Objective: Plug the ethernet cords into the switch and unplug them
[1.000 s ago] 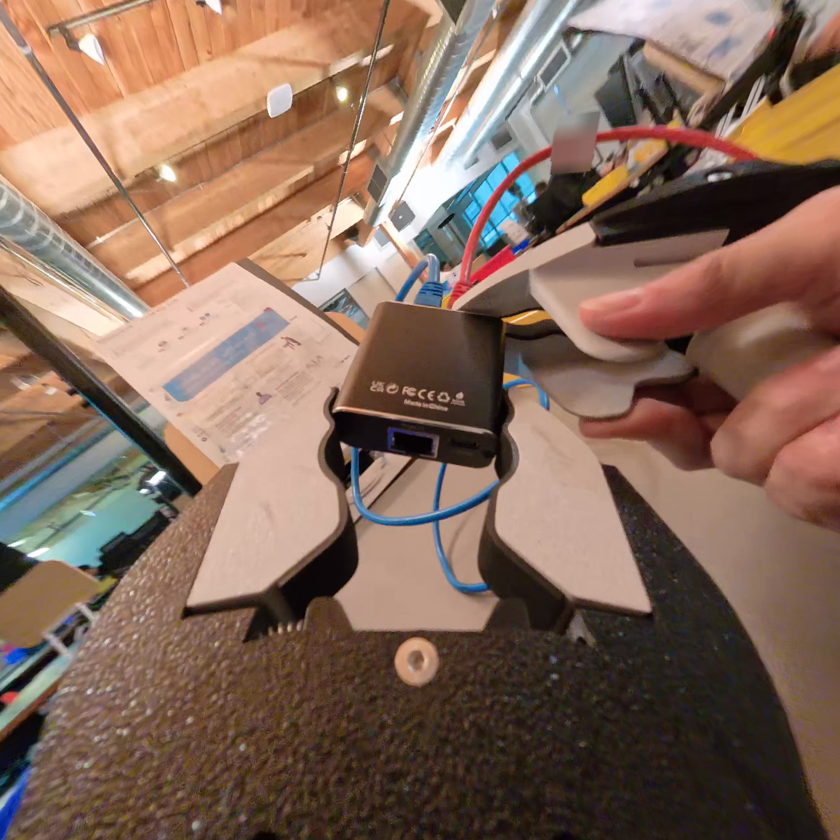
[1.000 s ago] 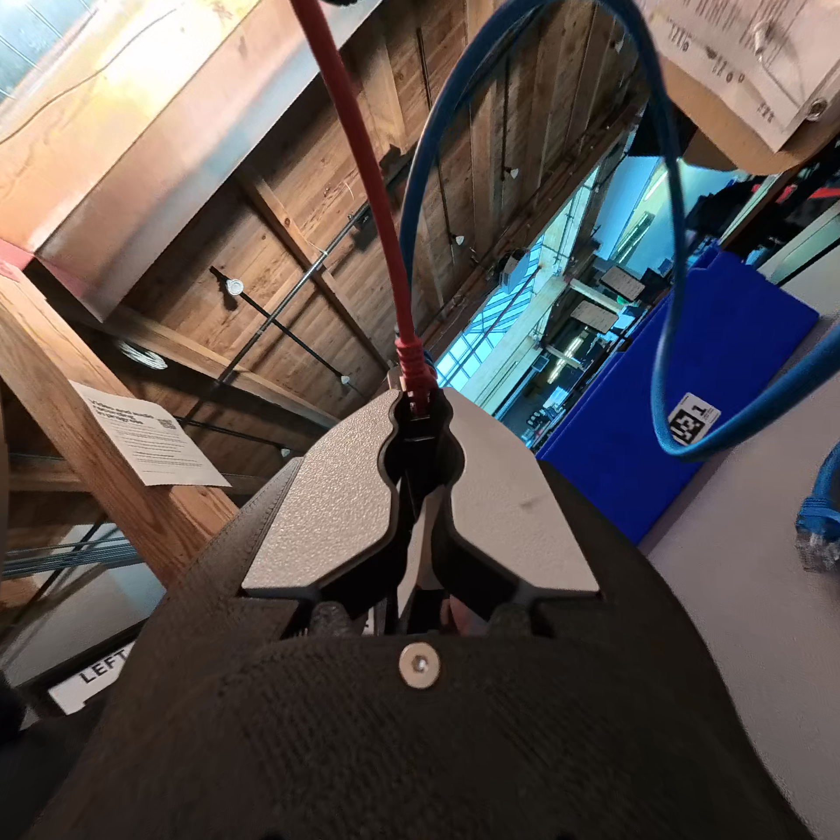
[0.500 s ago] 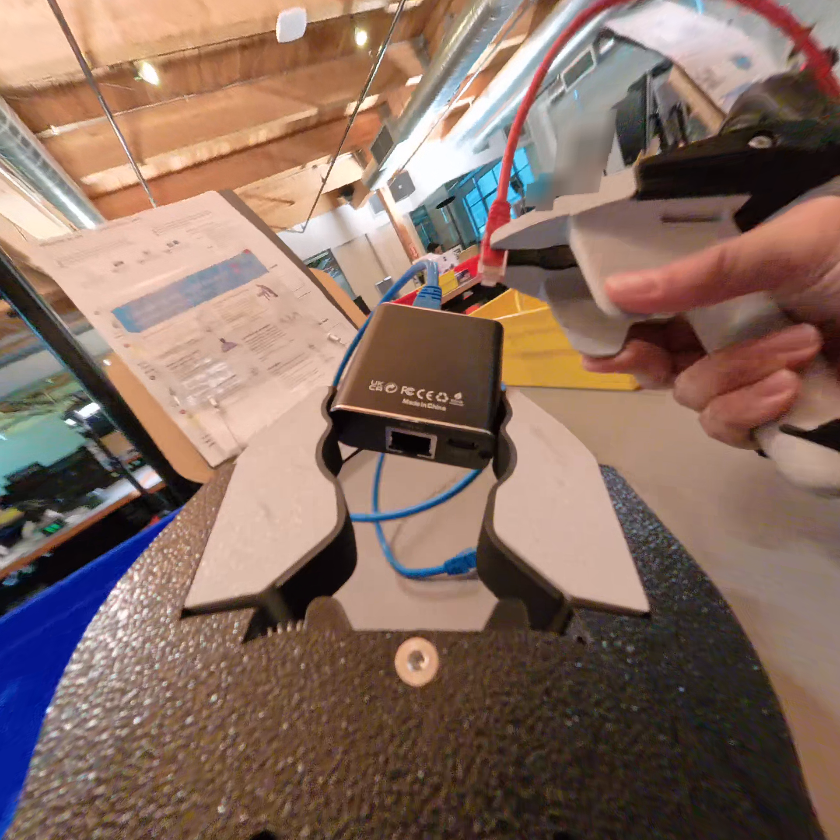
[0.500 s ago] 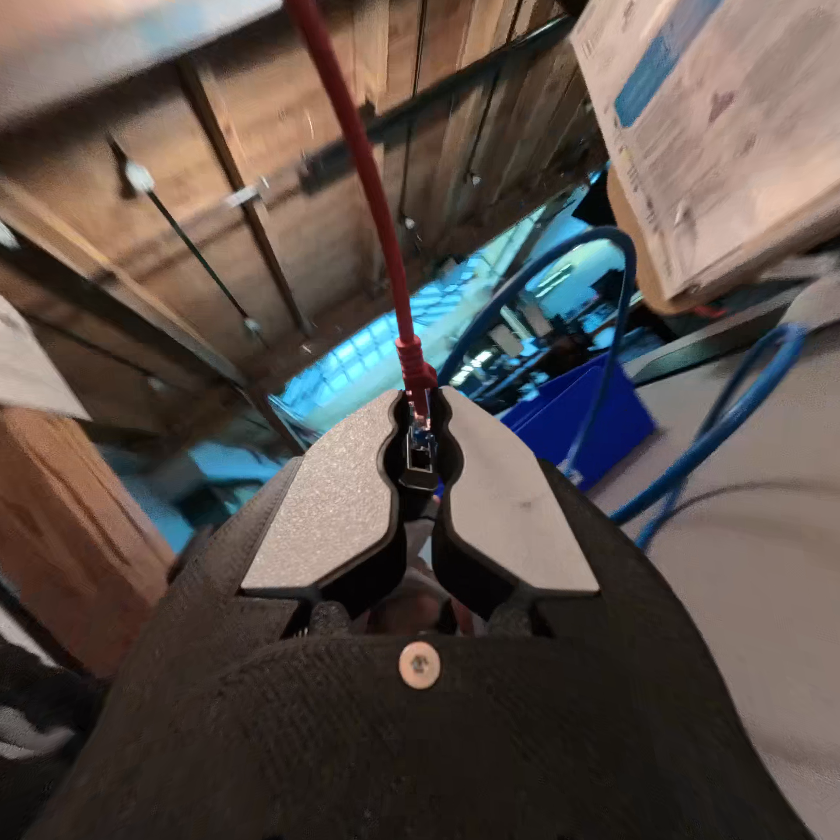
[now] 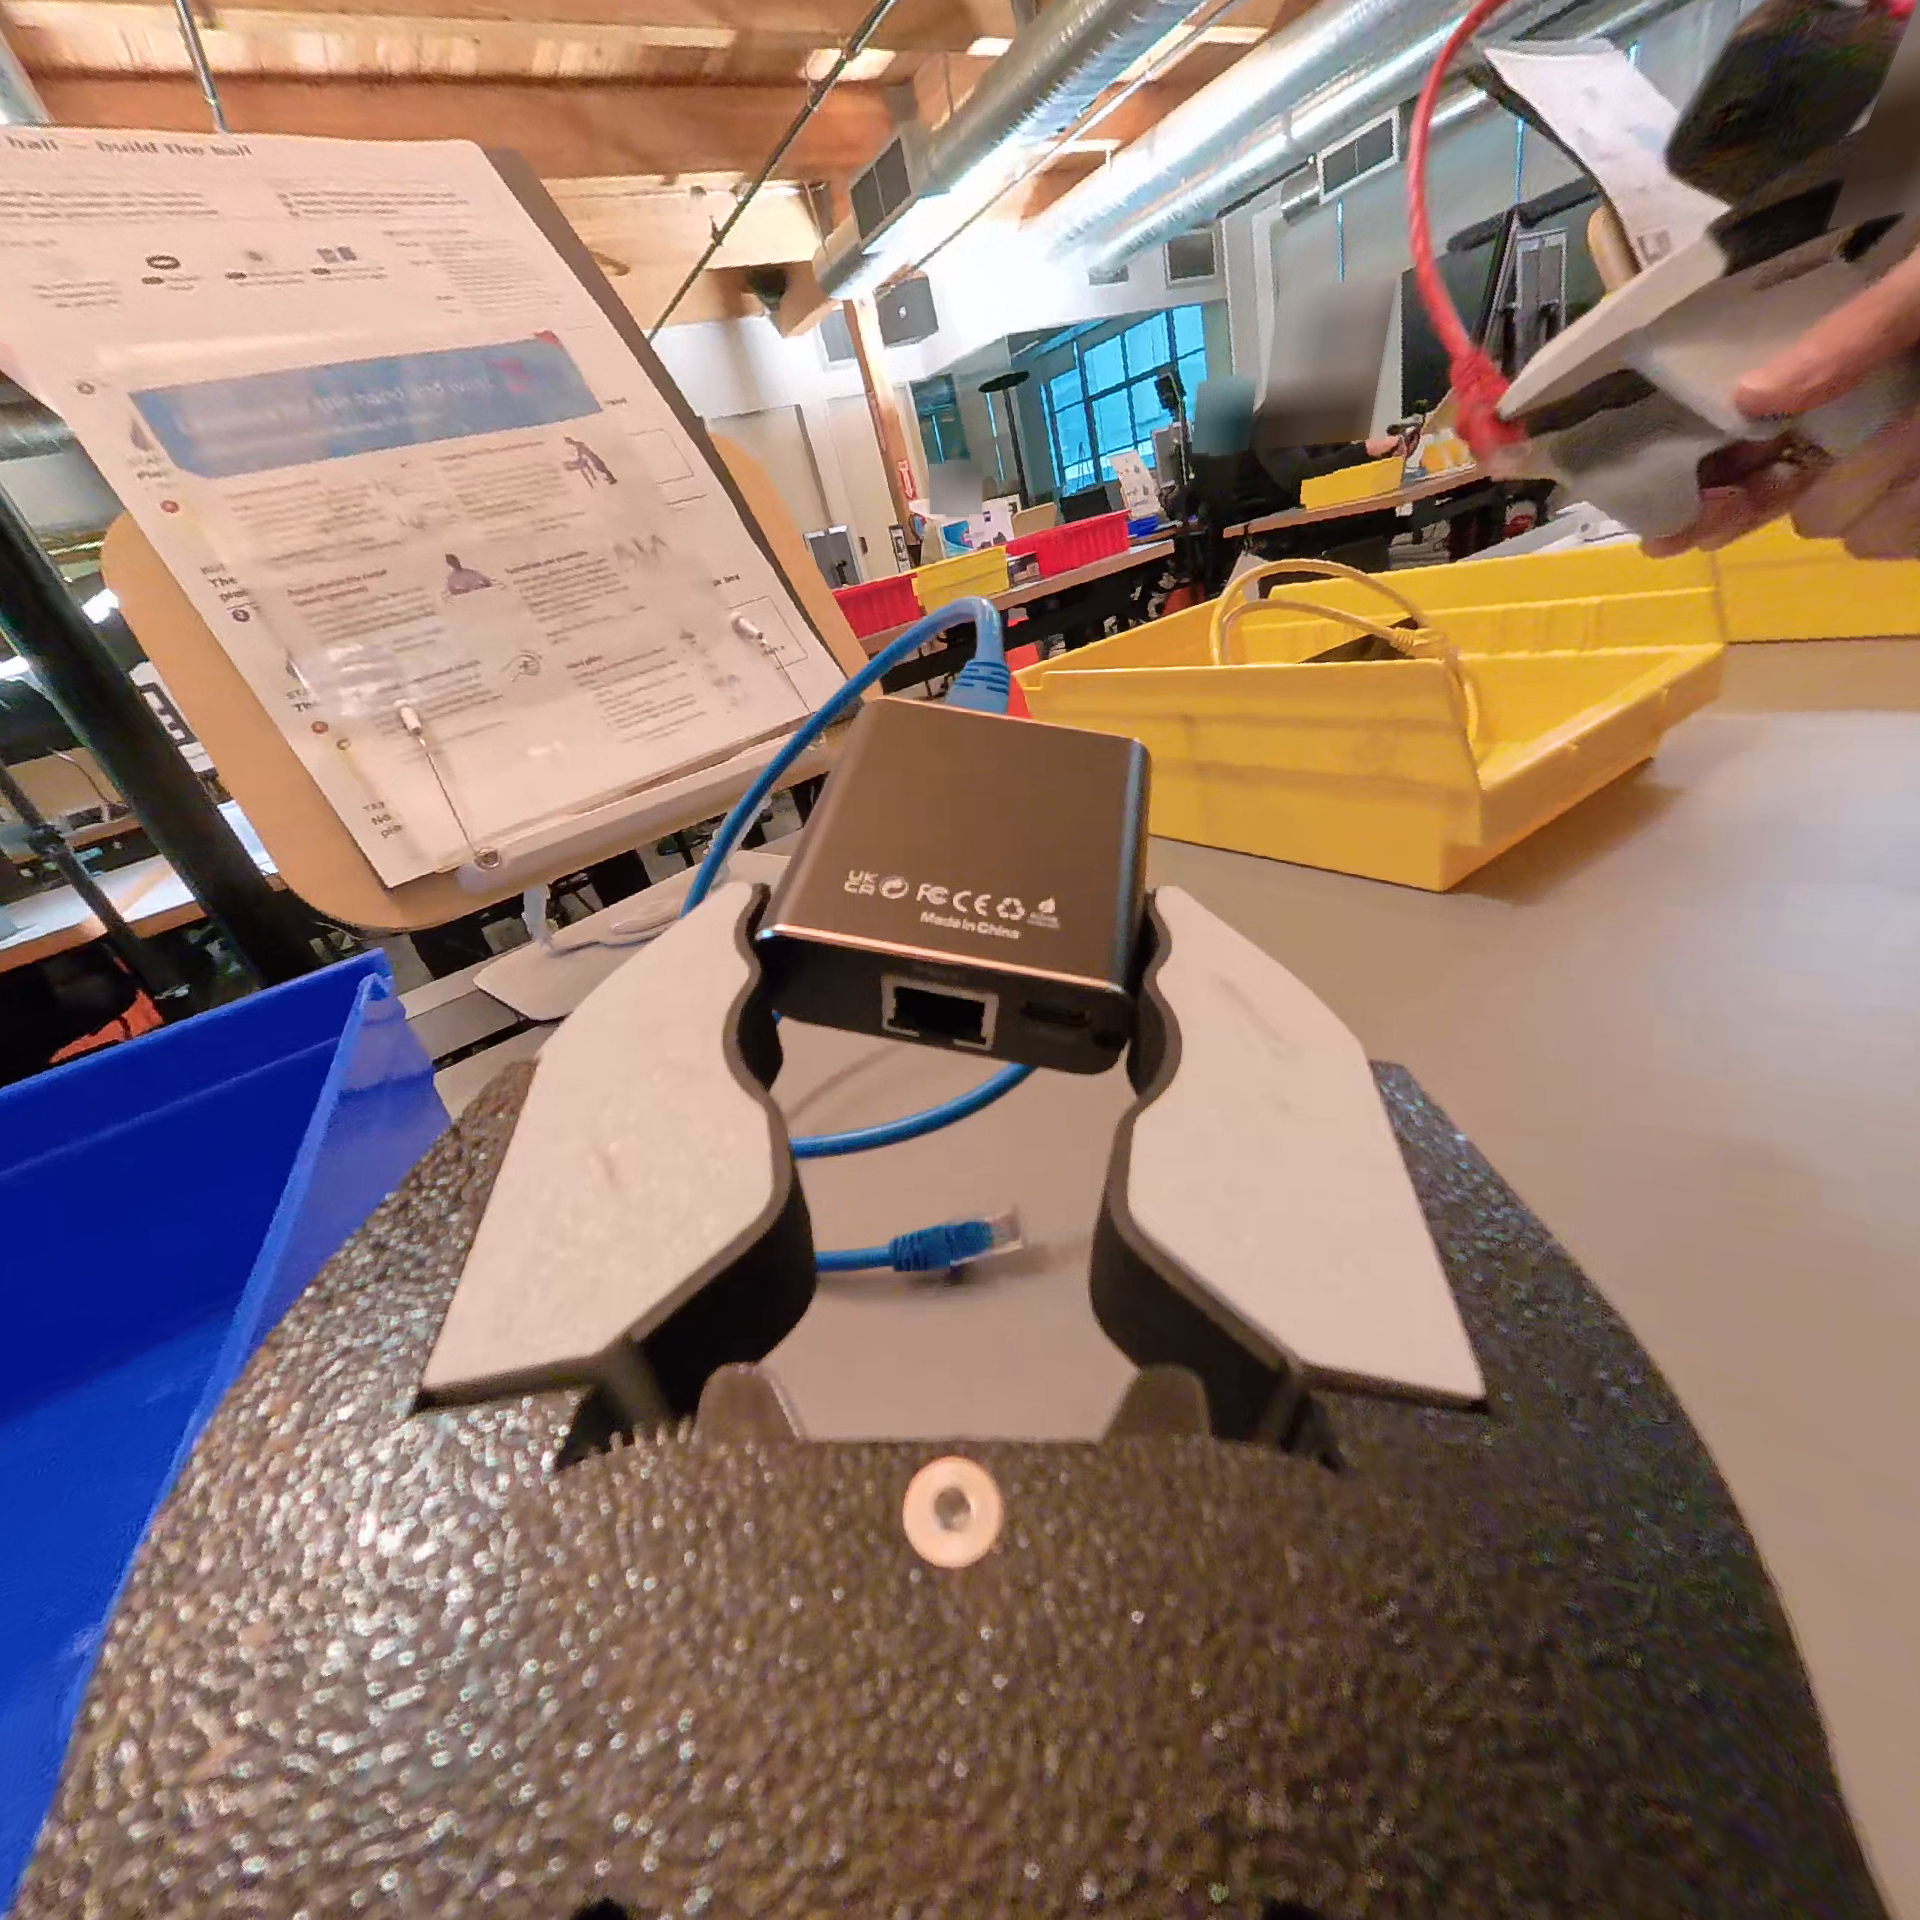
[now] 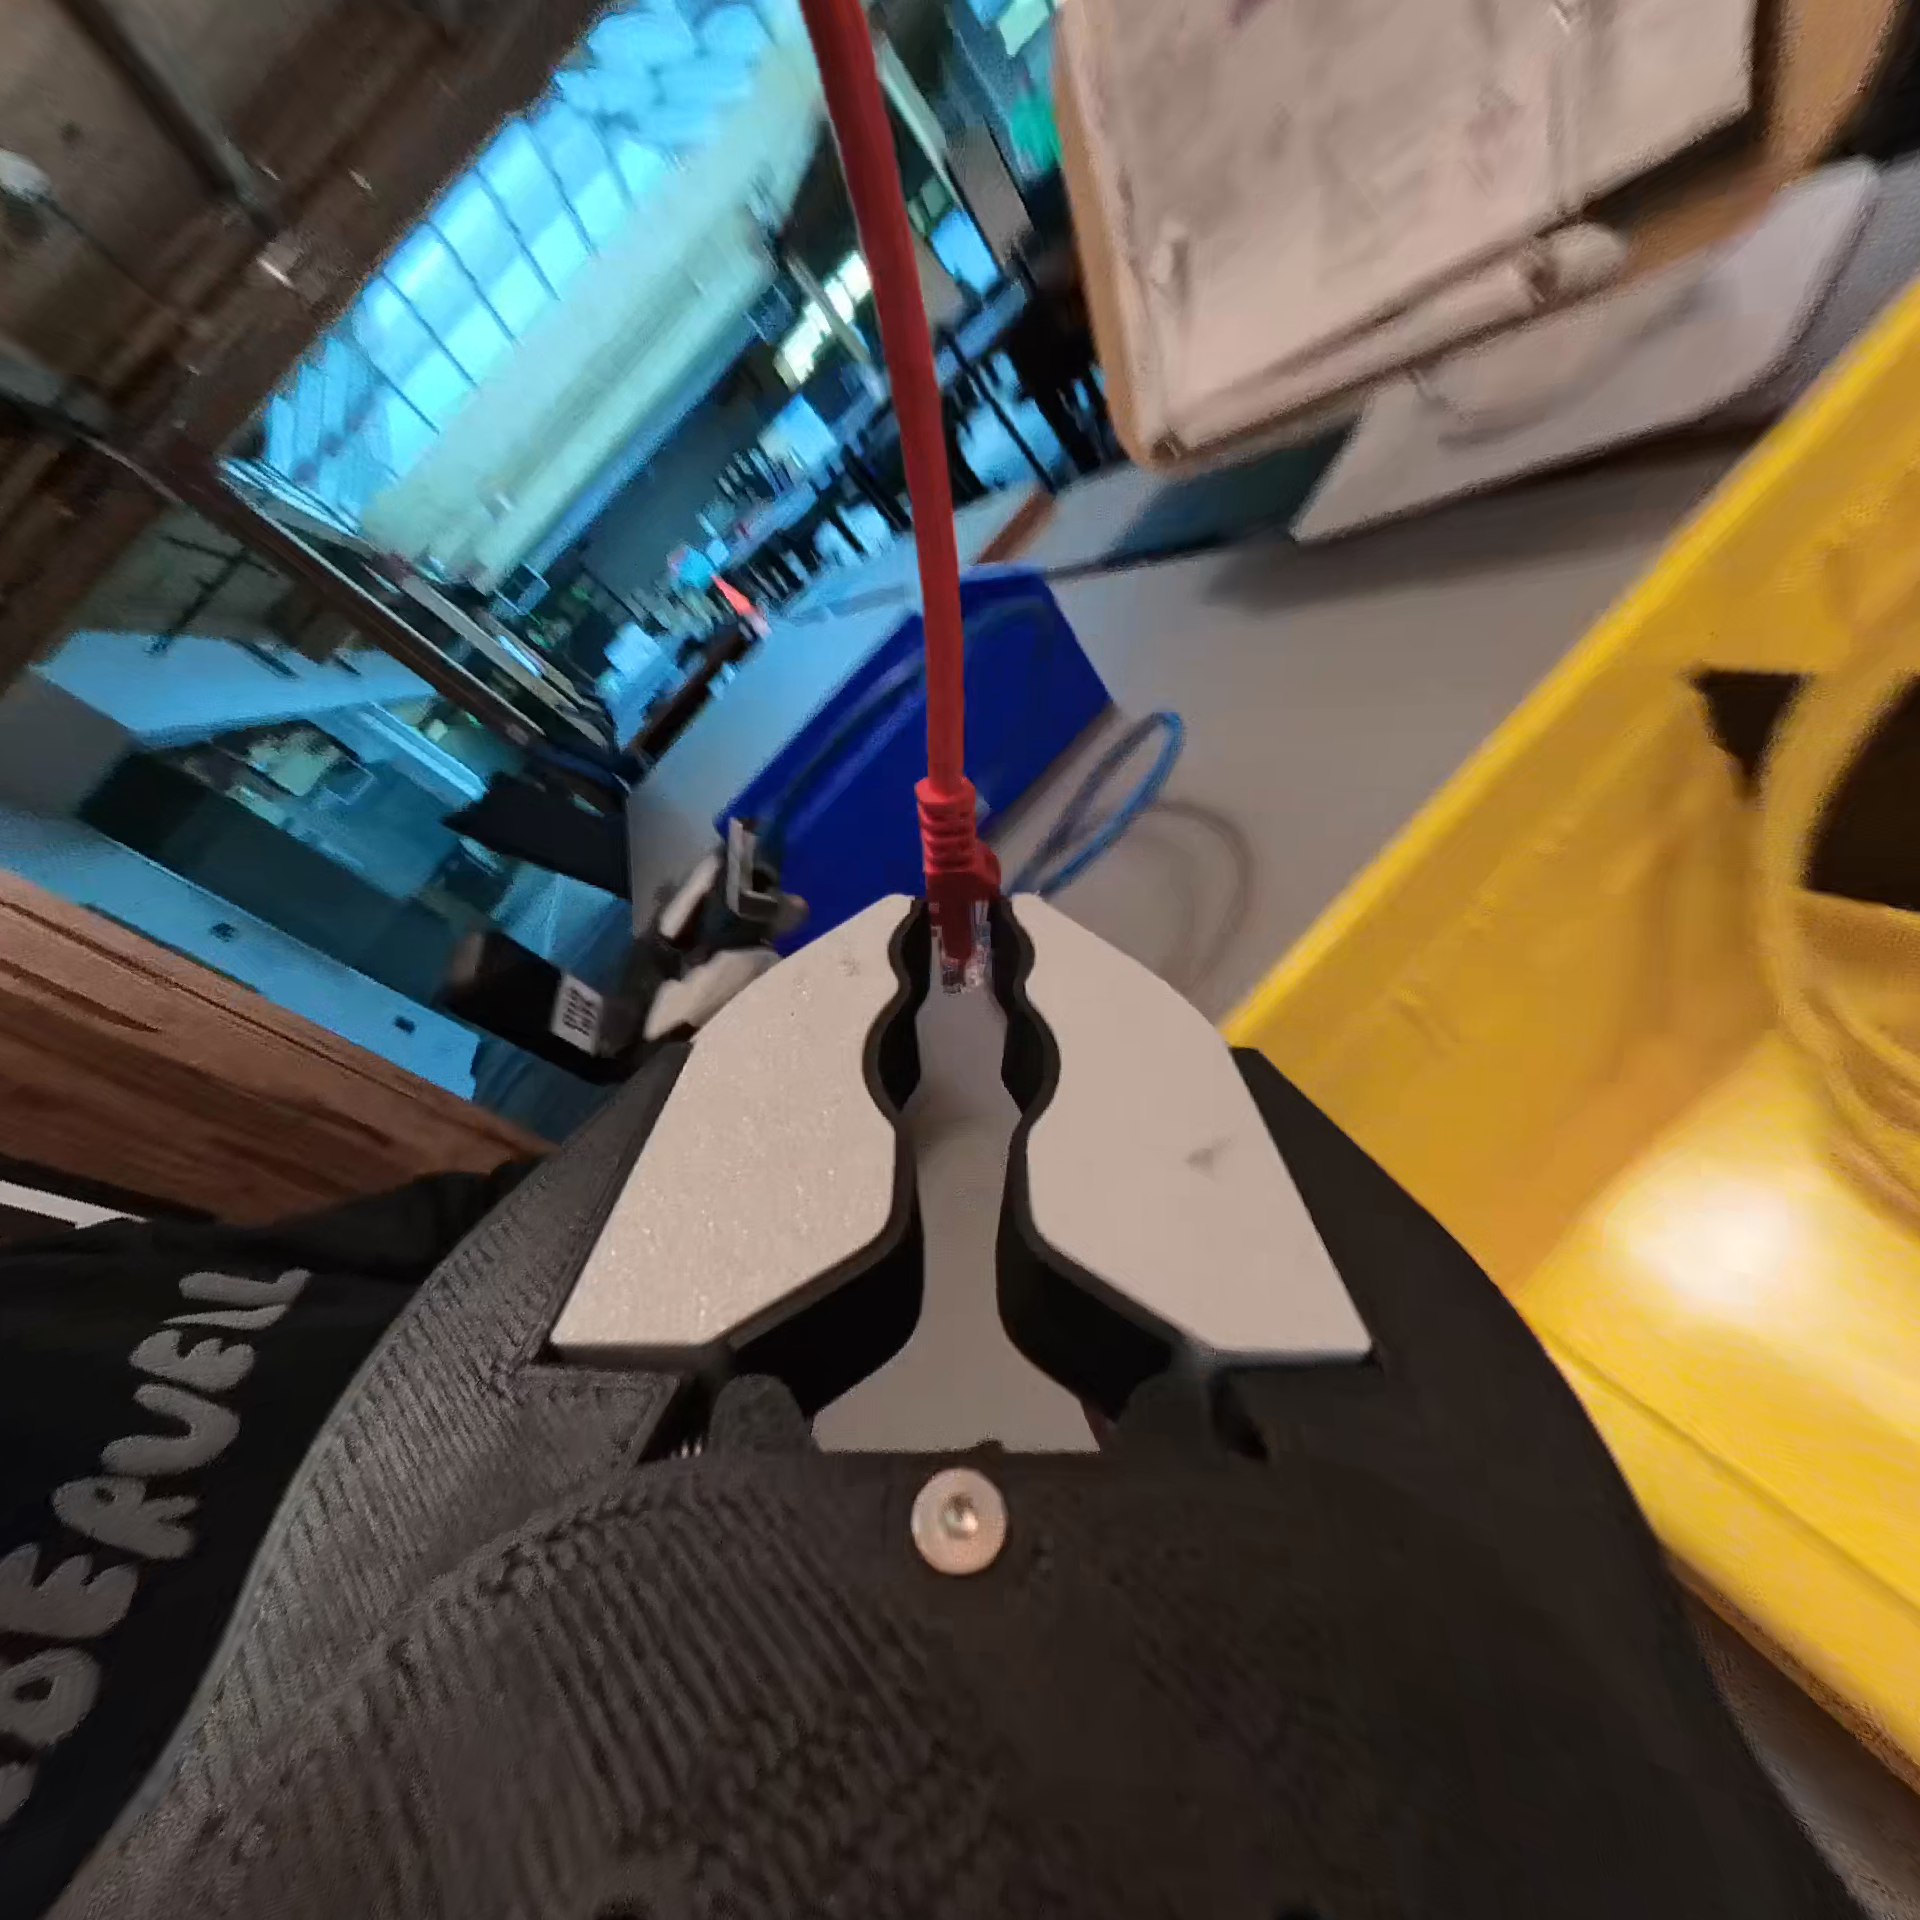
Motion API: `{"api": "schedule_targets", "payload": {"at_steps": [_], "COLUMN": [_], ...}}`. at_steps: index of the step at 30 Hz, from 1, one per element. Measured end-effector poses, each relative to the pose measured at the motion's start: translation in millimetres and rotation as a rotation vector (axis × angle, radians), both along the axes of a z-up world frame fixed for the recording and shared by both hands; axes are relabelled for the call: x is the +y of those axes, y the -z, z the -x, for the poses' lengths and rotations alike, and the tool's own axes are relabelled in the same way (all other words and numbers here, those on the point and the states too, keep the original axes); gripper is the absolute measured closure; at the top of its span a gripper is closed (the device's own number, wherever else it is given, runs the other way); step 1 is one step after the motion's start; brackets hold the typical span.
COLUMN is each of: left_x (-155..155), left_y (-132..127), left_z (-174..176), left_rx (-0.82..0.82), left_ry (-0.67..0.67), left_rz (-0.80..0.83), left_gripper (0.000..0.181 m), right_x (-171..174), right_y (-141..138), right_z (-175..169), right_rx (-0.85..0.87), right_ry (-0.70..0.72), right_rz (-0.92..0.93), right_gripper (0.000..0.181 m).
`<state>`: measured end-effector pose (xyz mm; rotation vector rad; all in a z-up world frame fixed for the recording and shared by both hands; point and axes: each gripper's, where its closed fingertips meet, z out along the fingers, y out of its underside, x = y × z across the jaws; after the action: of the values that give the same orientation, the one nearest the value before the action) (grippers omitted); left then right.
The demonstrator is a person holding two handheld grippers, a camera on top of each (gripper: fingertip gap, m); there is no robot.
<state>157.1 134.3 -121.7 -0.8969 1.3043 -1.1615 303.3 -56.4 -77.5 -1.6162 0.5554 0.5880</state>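
Observation:
My left gripper (image 5: 951, 930) is shut on a small black switch (image 5: 966, 852) and holds it above the grey table (image 5: 1610, 1039). An empty port (image 5: 938, 1013) faces the camera. A blue ethernet cord (image 5: 774, 774) is plugged into the switch's far side; its other plug (image 5: 951, 1242) lies on the table below. My right gripper (image 6: 961, 935) is shut on the plug of a red ethernet cord (image 6: 914, 416). In the left wrist view it shows at the upper right (image 5: 1496, 431), away from the switch, with the red plug (image 5: 1475, 400) in its tip.
A yellow bin (image 5: 1351, 727) with a yellow cord (image 5: 1340, 603) stands behind the switch, close on the right in the right wrist view (image 6: 1610, 987). A blue bin (image 5: 156, 1195) is on the left. A tilted board with a printed sheet (image 5: 416, 499) stands at the back left.
My right gripper has drawn the red plug away from the switch, up and to the right. Both views have tilted down from the ceiling toward the table. The left gripper still holds the switch.

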Motion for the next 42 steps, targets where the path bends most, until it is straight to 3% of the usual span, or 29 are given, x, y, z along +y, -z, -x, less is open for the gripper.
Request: {"api": "schedule_targets", "payload": {"at_steps": [6,12,15,17,19,23,27,32,37,42], "left_x": [-1,-2,-3,-3,-3,-4,-6,-4,-4,-5], "left_y": [2,5,5,6,6,8,9,9,10,11], "left_z": [0,0,0,1,0,-1,-1,0,-1,-1], "left_rx": [0.004,0.016,0.017,0.019,0.021,0.027,0.030,0.033,0.037,0.042], "left_ry": [0.006,0.015,0.018,0.019,0.022,0.033,0.040,0.039,0.044,0.050], "left_rz": [0.002,0.015,0.009,0.010,0.017,0.024,0.019,0.026,0.036,0.036], "left_gripper": [0.116,0.116,0.116,0.116,0.116,0.116,0.116,0.116,0.116,0.116], "right_x": [-28,-52,-69,-101,-127,-151,-147,-139,-132,-125], "right_y": [56,116,122,126,122,110,122,131,138,138], "right_z": [-63,-76,-80,-94,-105,-119,-107,-109,-109,-115], "right_rx": [0.176,0.022,-0.045,-0.178,-0.288,-0.491,-0.417,-0.380,-0.369,-0.420], "right_ry": [0.138,0.134,0.069,0.056,0.019,-0.097,-0.235,-0.287,-0.290,-0.236], "right_rz": [0.233,0.718,0.923,1.186,1.408,1.679,1.716,1.732,1.659,1.601], "right_gripper": [0.170,0.169,0.170,0.170,0.170,0.170,0.170,0.169,0.166,0.146]}}
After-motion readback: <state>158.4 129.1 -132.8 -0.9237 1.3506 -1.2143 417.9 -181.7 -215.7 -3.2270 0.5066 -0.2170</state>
